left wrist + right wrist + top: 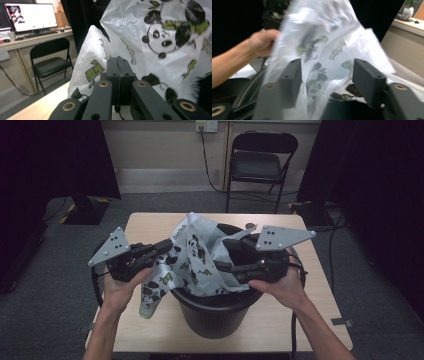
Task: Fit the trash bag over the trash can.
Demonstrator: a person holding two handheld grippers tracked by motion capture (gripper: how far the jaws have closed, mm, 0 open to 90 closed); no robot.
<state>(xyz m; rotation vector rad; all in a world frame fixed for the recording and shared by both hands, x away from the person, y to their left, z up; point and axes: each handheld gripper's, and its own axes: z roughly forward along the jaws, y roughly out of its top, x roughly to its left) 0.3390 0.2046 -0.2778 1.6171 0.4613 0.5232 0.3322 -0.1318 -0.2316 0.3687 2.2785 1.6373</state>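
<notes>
Right now my left hand-held gripper (167,246) pinches the thin, slippery panda-print bag (192,257) draped over the black bin (215,312) on the counter (280,320); my right hand-held gripper (325,72) stands spread around its limp film, best taken at the rim edge.

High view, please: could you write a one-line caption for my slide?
Left gripper clamps a panda-print bag over a black bin; right gripper open inside.
</notes>
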